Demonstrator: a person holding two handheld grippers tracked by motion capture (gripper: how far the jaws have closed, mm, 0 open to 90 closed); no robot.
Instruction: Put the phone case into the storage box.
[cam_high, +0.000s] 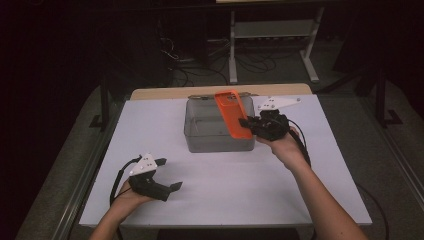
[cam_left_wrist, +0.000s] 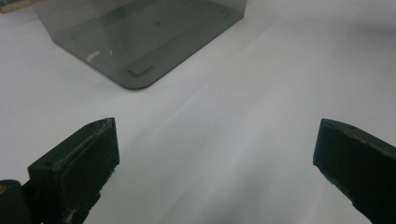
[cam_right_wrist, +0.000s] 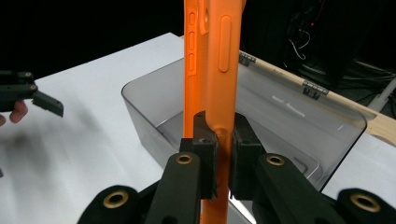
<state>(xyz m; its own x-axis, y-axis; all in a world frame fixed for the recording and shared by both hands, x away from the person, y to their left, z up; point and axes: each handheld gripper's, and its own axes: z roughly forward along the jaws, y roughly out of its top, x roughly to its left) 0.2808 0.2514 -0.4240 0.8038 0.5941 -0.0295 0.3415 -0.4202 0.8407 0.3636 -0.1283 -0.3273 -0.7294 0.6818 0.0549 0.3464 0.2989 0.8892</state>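
- Dark surroundings ring a white counter (cam_high: 225, 190), with a wooden strip along its far edge and a pale metal frame and loose cables on the floor beyond.
- A smoky, see-through plastic box (cam_high: 210, 135) with rounded corners stands open-topped on the far middle of the counter; small hinges show on its back rim in the right gripper view.
- The right gripper (cam_high: 246, 123), held in the person's right hand (cam_high: 285, 145), is at the box's right side, its fingers pinching an orange phone case (cam_high: 233, 113).
- In the right gripper view the fingers (cam_right_wrist: 205, 154) are pressed onto the case's (cam_right_wrist: 212, 60) thin edge from both sides; the case stands nearly upright, side buttons facing the camera, above the box's (cam_right_wrist: 154, 107) open interior.
- From the high view the case leans over the box's right half, its top end over the back rim.
- The left gripper (cam_high: 169, 175) rests low on the near left of the counter in the person's left hand (cam_high: 127, 197), well apart from the box.
- Its fingers (cam_left_wrist: 79, 163) are spread wide with bare counter between them, pointing toward the box's (cam_left_wrist: 140, 42) near corner.
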